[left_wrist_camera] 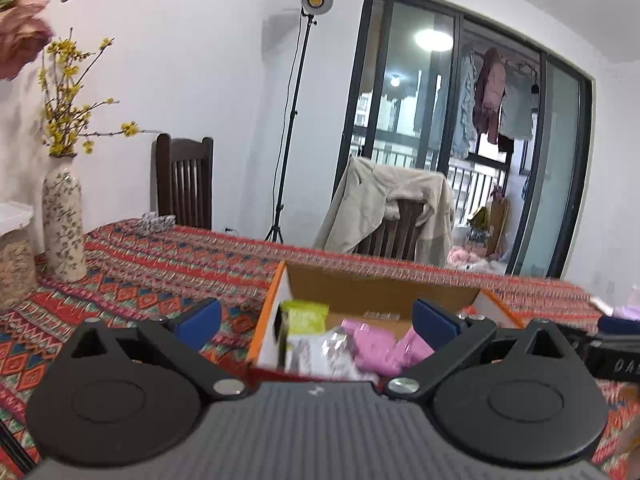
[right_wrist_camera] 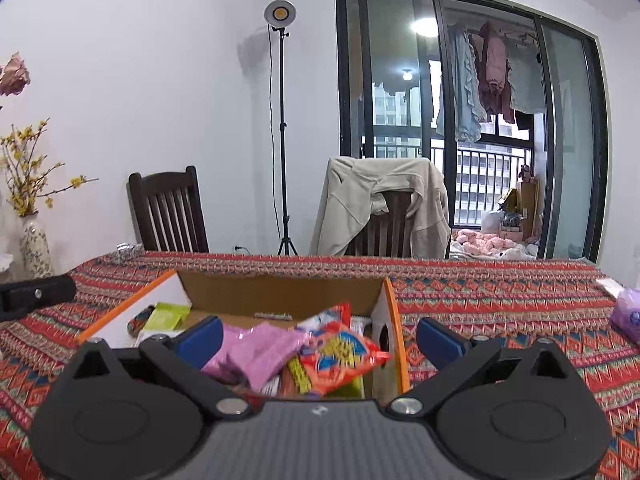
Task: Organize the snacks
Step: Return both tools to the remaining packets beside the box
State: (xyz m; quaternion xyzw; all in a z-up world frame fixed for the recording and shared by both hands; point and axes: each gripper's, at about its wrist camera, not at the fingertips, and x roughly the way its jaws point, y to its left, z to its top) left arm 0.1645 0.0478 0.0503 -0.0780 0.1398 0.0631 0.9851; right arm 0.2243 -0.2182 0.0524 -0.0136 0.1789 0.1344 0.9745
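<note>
An open cardboard box with orange-edged flaps [left_wrist_camera: 384, 292] [right_wrist_camera: 280, 292] stands on the patterned tablecloth. It holds pink snack packets [left_wrist_camera: 376, 344] [right_wrist_camera: 256, 348], a lime green packet [left_wrist_camera: 304, 314] [right_wrist_camera: 166, 316], a clear white packet [left_wrist_camera: 320, 356] and an orange-red snack bag [right_wrist_camera: 340, 356] lying on top. My left gripper [left_wrist_camera: 316, 320] is open and empty, just before the box's near left side. My right gripper [right_wrist_camera: 320, 340] is open and empty, its fingers standing either side of the box's right part above the snacks.
A tall floral vase [left_wrist_camera: 64, 224] [right_wrist_camera: 36, 248] and a jar [left_wrist_camera: 14, 256] stand at the table's left. A purple tissue pack [right_wrist_camera: 628, 316] lies at the right. Two wooden chairs [right_wrist_camera: 168, 212], one draped with a beige jacket [right_wrist_camera: 380, 208], stand behind the table.
</note>
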